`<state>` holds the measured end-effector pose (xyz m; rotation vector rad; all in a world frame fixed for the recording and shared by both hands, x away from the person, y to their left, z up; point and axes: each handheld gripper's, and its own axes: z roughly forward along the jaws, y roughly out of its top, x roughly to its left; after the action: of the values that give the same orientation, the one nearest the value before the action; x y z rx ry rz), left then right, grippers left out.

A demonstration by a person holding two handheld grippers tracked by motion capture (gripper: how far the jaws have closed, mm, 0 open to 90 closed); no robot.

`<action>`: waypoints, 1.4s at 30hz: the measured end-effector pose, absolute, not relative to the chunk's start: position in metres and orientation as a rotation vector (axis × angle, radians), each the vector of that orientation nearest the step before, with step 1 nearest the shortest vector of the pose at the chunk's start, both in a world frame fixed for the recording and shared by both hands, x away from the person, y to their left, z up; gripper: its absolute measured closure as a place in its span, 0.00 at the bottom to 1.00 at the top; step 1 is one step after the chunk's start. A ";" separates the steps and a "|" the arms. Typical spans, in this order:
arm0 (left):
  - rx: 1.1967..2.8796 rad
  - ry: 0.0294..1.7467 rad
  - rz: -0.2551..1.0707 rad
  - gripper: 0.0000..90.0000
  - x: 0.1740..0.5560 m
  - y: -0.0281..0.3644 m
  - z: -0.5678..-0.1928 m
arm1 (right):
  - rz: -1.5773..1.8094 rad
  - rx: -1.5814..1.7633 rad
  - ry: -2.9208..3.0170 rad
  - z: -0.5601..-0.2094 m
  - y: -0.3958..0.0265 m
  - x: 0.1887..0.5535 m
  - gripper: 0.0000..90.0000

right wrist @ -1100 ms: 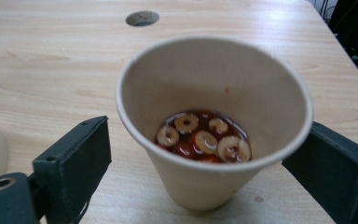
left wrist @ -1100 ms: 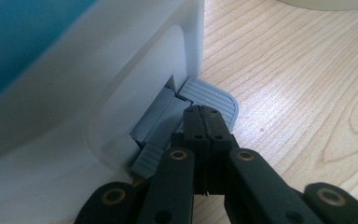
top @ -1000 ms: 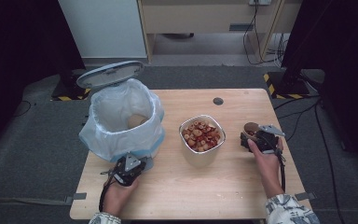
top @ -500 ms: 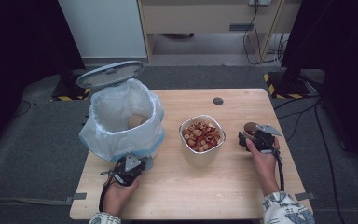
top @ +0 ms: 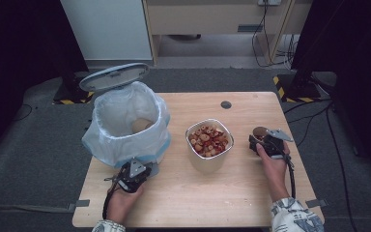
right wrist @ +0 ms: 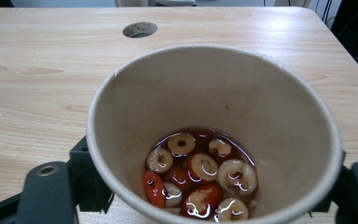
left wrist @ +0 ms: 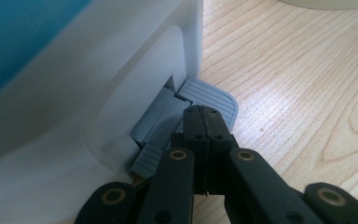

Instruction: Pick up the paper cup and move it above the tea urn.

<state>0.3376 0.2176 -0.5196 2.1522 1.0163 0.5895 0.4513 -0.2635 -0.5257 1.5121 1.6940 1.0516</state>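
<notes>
A white pedal bin [top: 125,121] lined with a clear bag stands on the table's left, its grey lid [top: 114,77] raised behind it. My left gripper [top: 134,174] sits at the bin's base. In the left gripper view its jaws are shut [left wrist: 205,112] and the tips rest on the grey foot pedal [left wrist: 214,95]. A white bowl [top: 209,140] of red and white fruit slices stands mid-table. To its right, my right gripper [top: 266,143] is shut on a paper cup [right wrist: 214,107] that holds fruit slices [right wrist: 196,172] in liquid, upright just above the table.
A brownish lump [top: 141,125] lies inside the bin bag. A round cable hole [top: 226,104] is in the table's far middle. Bare wood [top: 207,193] lies in front of the bowl. Dark stands and cables surround the table on the floor.
</notes>
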 end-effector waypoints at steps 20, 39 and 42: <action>2.151 1.020 0.588 0.99 0.338 0.217 -0.519 | 1.100 1.406 1.767 -0.491 -0.276 0.444 0.33; 2.149 1.021 0.587 0.99 0.338 0.218 -0.520 | 1.108 1.331 1.830 -0.438 -0.286 0.452 0.33; 2.150 1.020 0.587 0.99 0.338 0.218 -0.520 | 1.112 1.323 1.835 -0.432 -0.287 0.454 0.33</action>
<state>0.3377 0.2175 -0.5195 2.1495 1.0203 0.5871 0.4544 -0.2868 -0.4320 1.3229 1.8351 1.1117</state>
